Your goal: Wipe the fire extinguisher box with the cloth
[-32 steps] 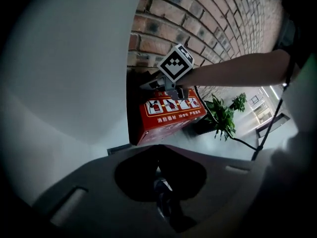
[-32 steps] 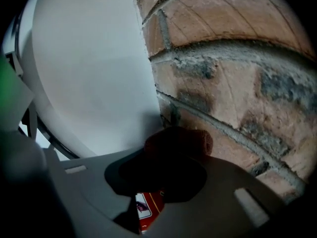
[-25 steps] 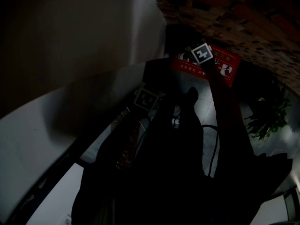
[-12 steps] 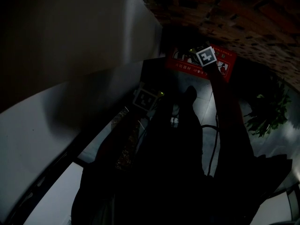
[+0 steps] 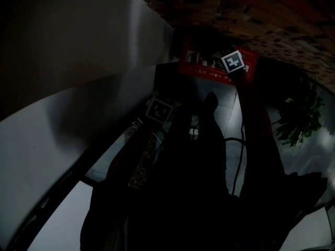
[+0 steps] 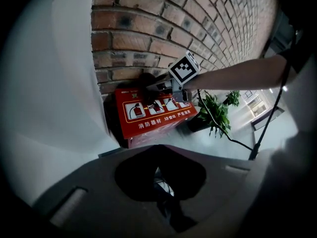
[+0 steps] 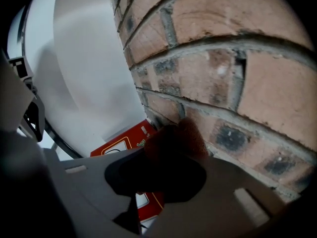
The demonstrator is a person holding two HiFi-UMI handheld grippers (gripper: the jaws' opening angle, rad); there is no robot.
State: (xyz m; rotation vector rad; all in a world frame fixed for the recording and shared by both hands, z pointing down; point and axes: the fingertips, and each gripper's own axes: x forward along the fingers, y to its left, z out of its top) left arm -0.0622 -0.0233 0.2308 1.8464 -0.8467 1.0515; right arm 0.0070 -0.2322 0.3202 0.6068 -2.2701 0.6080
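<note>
The red fire extinguisher box (image 5: 201,69) (image 6: 151,117) (image 7: 121,147) stands on the floor against a brick wall. My right gripper (image 5: 232,61) (image 6: 171,87) (image 7: 159,171) is over the box's top by the wall, shut on a dark reddish-brown cloth (image 7: 179,137) (image 6: 147,82). The cloth sticks out past the jaws and lies against the bricks and the box's back edge. My left gripper (image 5: 159,110) (image 6: 161,171) hangs well back from the box and points at its front. Its jaws look shut with nothing in them.
The brick wall (image 6: 198,24) (image 7: 223,58) rises behind the box. A white curved wall (image 5: 78,61) (image 6: 59,83) is at the left. A potted green plant (image 5: 299,116) (image 6: 216,112) sits right of the box. A black cable (image 6: 233,139) trails from the right arm.
The right gripper with the cloth has slid a little to the right along the box's top. The head view has shifted, so the box sits higher in it. The left gripper has hardly moved.
</note>
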